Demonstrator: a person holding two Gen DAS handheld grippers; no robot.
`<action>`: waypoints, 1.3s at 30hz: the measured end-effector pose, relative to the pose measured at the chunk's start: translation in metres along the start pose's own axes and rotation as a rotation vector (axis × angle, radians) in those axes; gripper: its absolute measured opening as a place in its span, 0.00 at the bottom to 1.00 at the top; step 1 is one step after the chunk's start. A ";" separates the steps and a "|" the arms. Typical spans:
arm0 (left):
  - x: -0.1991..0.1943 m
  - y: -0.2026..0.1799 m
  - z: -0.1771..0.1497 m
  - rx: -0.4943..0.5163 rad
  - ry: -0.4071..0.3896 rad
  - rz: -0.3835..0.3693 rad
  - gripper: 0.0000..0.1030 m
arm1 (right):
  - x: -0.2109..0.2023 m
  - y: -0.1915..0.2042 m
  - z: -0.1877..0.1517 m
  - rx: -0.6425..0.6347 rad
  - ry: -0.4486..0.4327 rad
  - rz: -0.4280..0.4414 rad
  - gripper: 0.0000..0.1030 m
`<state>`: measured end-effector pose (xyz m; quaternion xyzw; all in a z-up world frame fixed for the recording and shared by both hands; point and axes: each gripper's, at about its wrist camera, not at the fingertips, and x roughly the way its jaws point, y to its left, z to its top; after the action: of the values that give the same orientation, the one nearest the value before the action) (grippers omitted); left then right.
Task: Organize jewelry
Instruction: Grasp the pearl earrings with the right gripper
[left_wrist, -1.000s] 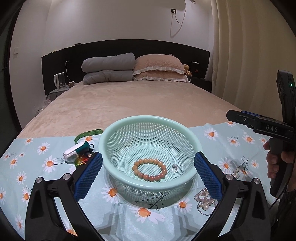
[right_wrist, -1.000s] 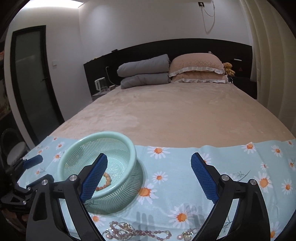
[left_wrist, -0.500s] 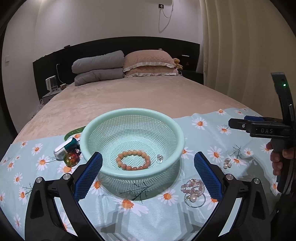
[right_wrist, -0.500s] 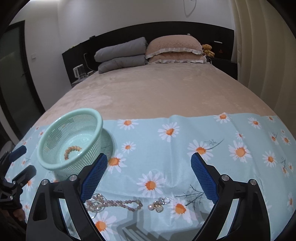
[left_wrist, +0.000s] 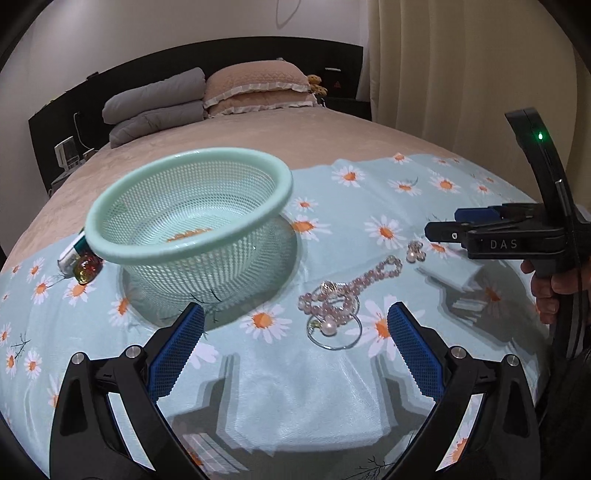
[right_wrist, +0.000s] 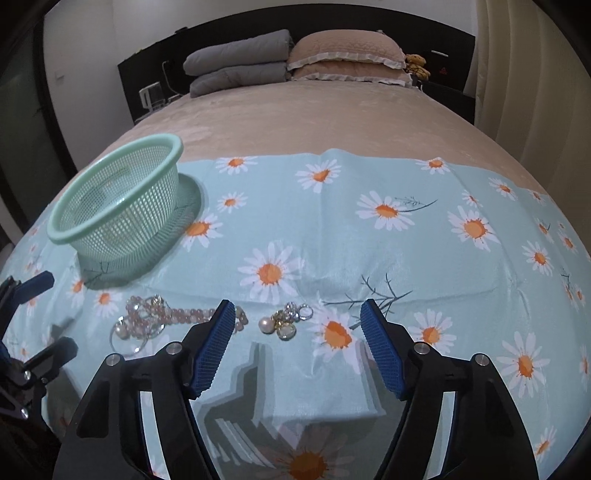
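A mint green mesh basket (left_wrist: 110, 254) (right_wrist: 59, 229) stands on the daisy cloth, with an orange bead bracelet (left_wrist: 188, 233) in its bottom. To its right lie a pink bead necklace with a pearl and a wire ring (left_wrist: 340, 299) (right_wrist: 166, 317), and a small cluster of earrings (left_wrist: 415, 251) (right_wrist: 284, 321). My left gripper (left_wrist: 295, 325) is open, low over the cloth, with the necklace just ahead between its fingertips. My right gripper (right_wrist: 298, 308) is closing. The earring cluster sits between its blue pads (right_wrist: 218, 339), which do not touch it.
A white and green tube and a red-gold bead (left_wrist: 86, 267) lie left of the basket. The daisy cloth (right_wrist: 369, 258) covers the bed's near end, with beige bedding and pillows (right_wrist: 343, 55) beyond. A curtain (left_wrist: 461, 74) hangs on the right.
Both grippers have come down toward the cloth. The left one swung right, from the basket to the necklace. The right one dropped over the earrings and its jaws have narrowed.
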<state>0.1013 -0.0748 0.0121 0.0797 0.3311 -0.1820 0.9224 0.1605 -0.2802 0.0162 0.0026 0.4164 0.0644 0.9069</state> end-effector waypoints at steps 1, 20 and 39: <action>0.006 -0.004 -0.003 0.015 0.011 0.000 0.94 | 0.003 0.002 -0.003 -0.014 0.018 0.000 0.57; 0.050 -0.016 -0.012 0.042 0.128 -0.076 0.49 | 0.038 0.019 -0.012 -0.104 0.089 0.080 0.12; 0.013 0.007 0.007 0.014 0.106 -0.110 0.43 | -0.002 -0.006 -0.002 -0.034 0.007 0.222 0.12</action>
<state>0.1178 -0.0738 0.0092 0.0774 0.3818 -0.2303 0.8917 0.1585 -0.2863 0.0155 0.0329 0.4157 0.1715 0.8926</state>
